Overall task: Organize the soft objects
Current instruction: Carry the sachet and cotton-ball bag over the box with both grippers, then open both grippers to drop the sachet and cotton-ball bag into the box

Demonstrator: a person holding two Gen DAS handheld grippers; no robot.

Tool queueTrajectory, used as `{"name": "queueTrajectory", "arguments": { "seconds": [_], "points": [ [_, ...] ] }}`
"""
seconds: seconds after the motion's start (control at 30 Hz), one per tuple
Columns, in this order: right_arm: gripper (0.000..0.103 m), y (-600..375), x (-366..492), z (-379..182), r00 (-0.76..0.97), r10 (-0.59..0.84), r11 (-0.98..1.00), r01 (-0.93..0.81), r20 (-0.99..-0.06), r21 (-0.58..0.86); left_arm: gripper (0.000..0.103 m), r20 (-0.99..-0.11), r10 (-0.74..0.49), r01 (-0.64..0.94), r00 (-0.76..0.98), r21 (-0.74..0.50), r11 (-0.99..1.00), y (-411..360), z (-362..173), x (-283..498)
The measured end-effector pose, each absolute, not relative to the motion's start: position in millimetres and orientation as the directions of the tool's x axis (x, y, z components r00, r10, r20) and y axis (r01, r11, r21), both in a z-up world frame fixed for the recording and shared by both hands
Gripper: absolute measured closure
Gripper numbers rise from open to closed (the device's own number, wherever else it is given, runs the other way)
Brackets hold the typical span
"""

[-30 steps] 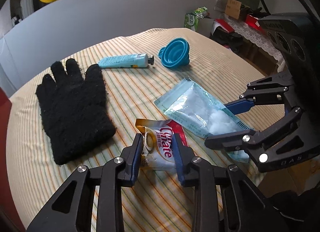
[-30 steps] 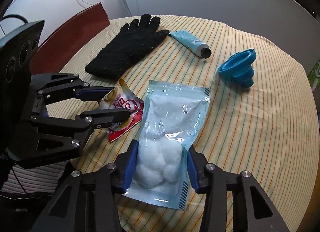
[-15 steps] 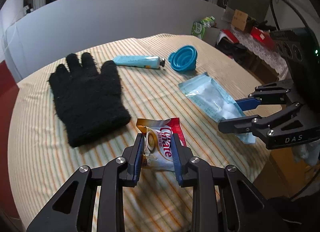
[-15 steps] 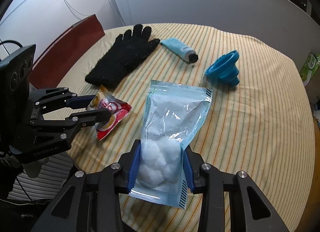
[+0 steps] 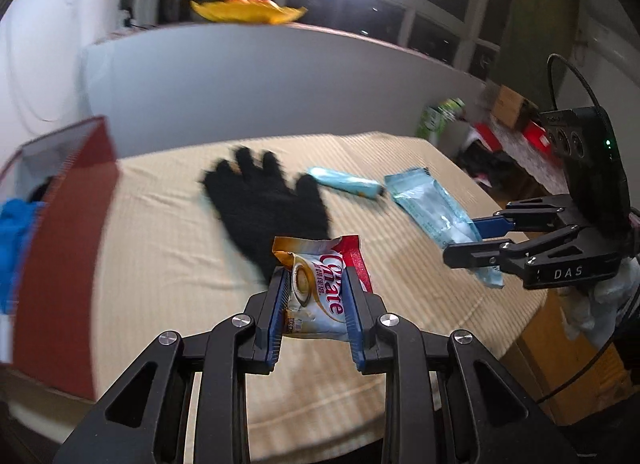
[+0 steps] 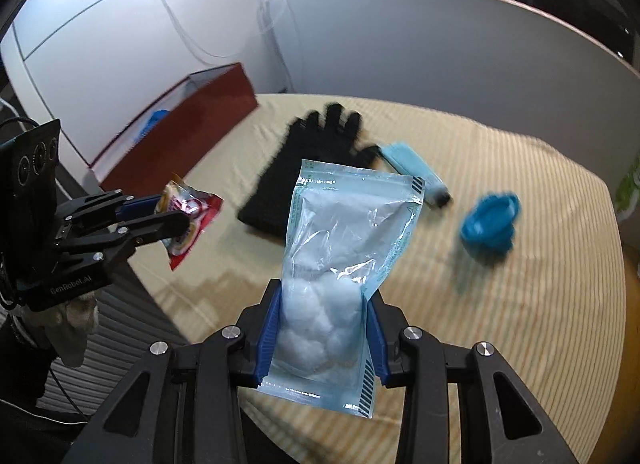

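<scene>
My left gripper [image 5: 316,284] is shut on a red and white creamer sachet [image 5: 320,292] and holds it in the air over the table's near edge; it also shows in the right wrist view [image 6: 188,220]. My right gripper [image 6: 324,304] is shut on a clear blue bag of cotton balls [image 6: 340,264], lifted above the table; the bag also shows in the left wrist view [image 5: 436,208]. A black fuzzy glove [image 5: 264,200] lies flat on the striped tablecloth [image 5: 160,248], beyond both grippers.
A red open box [image 6: 180,124] with something blue inside stands at the table's left side. A light blue tube [image 6: 416,172] lies next to the glove. A blue collapsible funnel [image 6: 488,224] sits to the right. A grey partition stands behind the table.
Both grippers have risen and pulled back from the table with their packets. The views have tilted up and swung left, bringing the red box into sight.
</scene>
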State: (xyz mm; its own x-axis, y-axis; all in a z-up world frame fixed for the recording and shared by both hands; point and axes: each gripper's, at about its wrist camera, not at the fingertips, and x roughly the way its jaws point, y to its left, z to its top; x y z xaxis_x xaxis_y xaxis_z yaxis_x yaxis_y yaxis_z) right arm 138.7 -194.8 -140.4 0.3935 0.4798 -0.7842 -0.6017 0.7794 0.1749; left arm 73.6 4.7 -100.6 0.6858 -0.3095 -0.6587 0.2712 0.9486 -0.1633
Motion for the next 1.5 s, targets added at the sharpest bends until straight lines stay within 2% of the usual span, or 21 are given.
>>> {"name": "queueTrajectory", "arguments": {
  "seconds": [0.2, 0.57, 0.9, 1.17, 1.5],
  "points": [
    [0.068, -157, 151, -108, 0.397, 0.510, 0.733, -0.664, -0.763, 0.145, 0.078, -0.618, -0.187, 0.153, 0.763, -0.108, 0.982, 57, -75, 58],
    [0.068, -46, 203, -51, 0.327, 0.619, 0.630, -0.750, -0.714, 0.203, 0.078, -0.586, 0.107, -0.140, 0.803, -0.012, 0.990, 166, -60, 42],
    [0.068, 71, 238, -53, 0.286, 0.596, 0.590, -0.790, -0.750, 0.168, 0.078, -0.563, 0.332, -0.319, 0.757, 0.125, 0.939, 216, -66, 36],
    [0.068, 126, 264, -71, 0.259, 0.573, 0.585, -0.793, -0.778, 0.167, 0.078, -0.568, 0.385, -0.342, 0.728, 0.186, 0.921, 224, -77, 49],
    [0.067, 161, 283, -92, 0.234, 0.574, 0.595, -0.777, -0.785, 0.204, 0.077, -0.579, 0.415, -0.368, 0.702, 0.204, 0.907, 232, -83, 64]
  ]
}}
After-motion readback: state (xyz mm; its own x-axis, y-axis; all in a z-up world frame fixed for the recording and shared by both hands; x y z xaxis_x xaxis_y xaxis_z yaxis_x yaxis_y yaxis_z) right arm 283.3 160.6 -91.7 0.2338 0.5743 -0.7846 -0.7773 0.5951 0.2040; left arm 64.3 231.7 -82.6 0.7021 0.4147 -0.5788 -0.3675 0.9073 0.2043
